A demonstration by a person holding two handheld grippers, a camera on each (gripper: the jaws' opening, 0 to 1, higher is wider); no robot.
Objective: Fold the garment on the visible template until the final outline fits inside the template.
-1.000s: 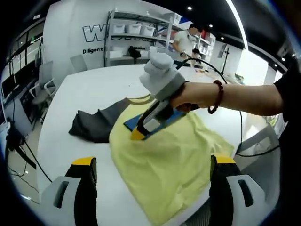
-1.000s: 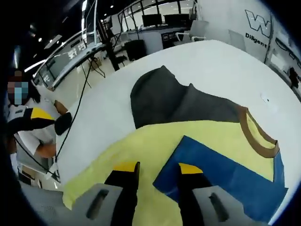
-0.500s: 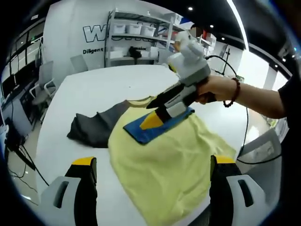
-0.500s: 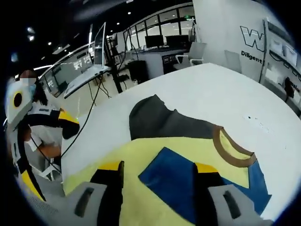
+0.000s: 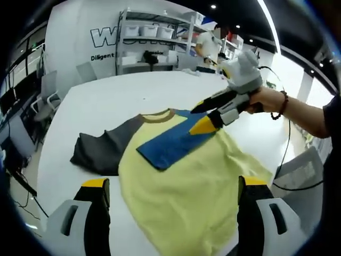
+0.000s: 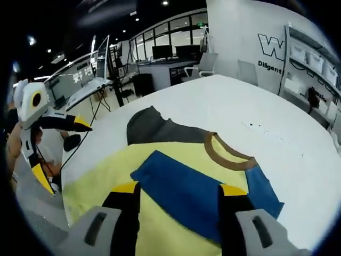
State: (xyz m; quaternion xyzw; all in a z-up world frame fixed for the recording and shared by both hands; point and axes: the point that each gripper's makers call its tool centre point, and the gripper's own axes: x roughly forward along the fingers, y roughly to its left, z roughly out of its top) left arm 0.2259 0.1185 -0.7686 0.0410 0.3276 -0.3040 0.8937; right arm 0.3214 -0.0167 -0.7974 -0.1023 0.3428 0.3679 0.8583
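Basically a big white desk (image 5: 96,101) carries a yellow garment (image 5: 186,186) spread flat near the front edge, with a dark grey sleeve (image 5: 98,152) sticking out to one side, a blue sleeve (image 5: 170,144) folded in across the chest, and a brown collar (image 5: 155,116) at the far end; same layout in the right gripper view, garment (image 6: 176,224) low and centre. No template outline that I can make out, may be under the cloth. Left gripper (image 5: 170,205) hovers wide apart over the hem, holding nothing. Right gripper (image 6: 175,205) also wide, empty, above the blue sleeve (image 6: 186,194); it shows from outside too, held in a hand (image 5: 266,100) above the far shoulder. Fabric looks light, soft, floppy, likely to drag and wrinkle, so pinch a hem corner or sleeve edge, single layer, lift low. Folding looks partly done, grey sleeve still out.
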